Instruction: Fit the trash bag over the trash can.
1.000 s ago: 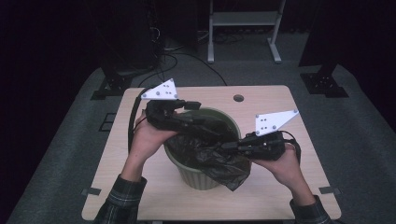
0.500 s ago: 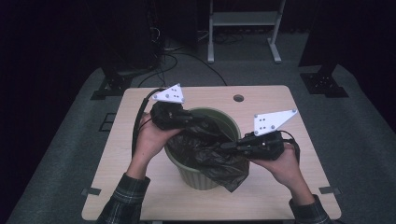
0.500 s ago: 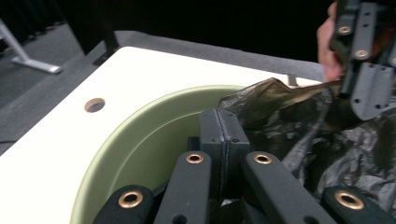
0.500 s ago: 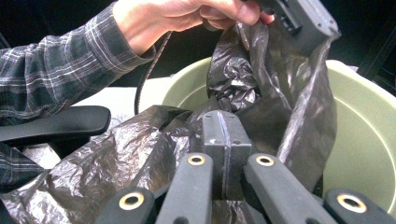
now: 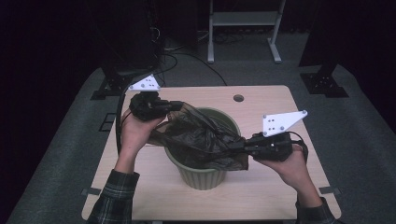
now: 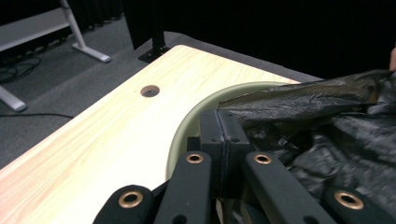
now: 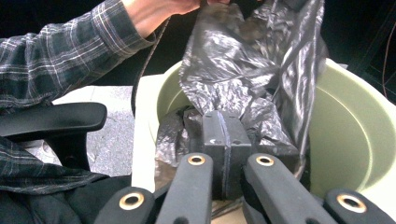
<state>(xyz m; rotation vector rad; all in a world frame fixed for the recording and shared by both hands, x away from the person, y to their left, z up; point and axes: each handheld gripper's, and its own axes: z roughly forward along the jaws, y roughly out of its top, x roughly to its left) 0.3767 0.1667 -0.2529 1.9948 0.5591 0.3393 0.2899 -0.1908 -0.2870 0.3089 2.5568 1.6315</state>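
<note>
The thin, crinkled black plastic bag (image 5: 201, 137) drapes over the green round bin (image 5: 205, 172) at counter centre. Left fingers (image 5: 173, 105) at ten o'clock and right fingers (image 5: 239, 145) at three o'clock are both pinched shut on its edge. It looks light, limp and slippery, so grip the hem.

The high view looks forward and down from above the person's side, taking in the whole counter (image 5: 154, 196), with the green bin (image 5: 201, 175) at centre frame. Each gripper view sits low and very close behind its own fingers; both share the bin's rim and the black bag (image 6: 336, 140).
</note>
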